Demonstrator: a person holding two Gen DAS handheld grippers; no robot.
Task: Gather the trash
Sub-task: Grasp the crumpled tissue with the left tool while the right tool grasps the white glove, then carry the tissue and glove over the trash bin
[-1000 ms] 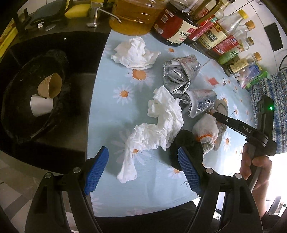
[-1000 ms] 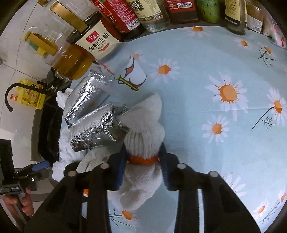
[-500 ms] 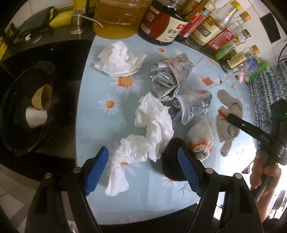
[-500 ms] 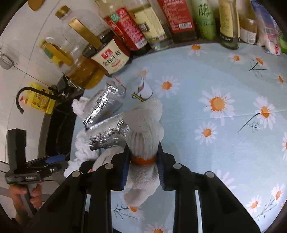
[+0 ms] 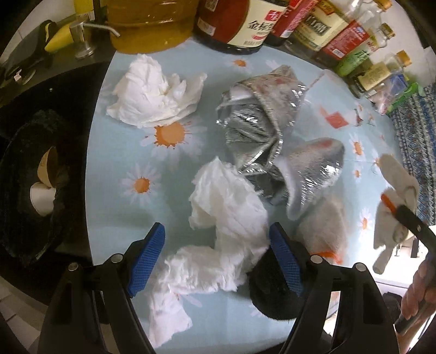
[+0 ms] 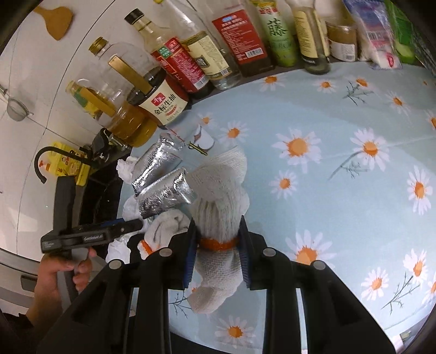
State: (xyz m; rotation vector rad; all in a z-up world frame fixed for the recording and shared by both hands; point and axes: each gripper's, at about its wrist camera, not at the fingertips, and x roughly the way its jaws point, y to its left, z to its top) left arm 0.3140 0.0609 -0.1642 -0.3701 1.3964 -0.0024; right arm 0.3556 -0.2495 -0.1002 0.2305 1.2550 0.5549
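Left wrist view looks steeply down, close over tissue (image 5: 229, 217) and foil wrappers (image 5: 261, 122), bottles beyond. Right wrist view faces bottles (image 6: 163, 100) across daisy cloth (image 6: 340, 190). Both share foil wrappers, cloth, bottles.

Right gripper (image 6: 216, 249) lifted glove (image 6: 218, 201) off table; left gripper (image 5: 216, 249) neared tissue (image 5: 226, 217).

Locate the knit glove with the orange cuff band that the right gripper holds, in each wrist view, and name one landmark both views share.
Left wrist view: the held glove hangs at the far right edge, pinched by the right gripper.
Right wrist view: lower centre, the glove sits clamped at its cuff between the jaws.
Shared landmark: the soy sauce bottle beside the oil jug.
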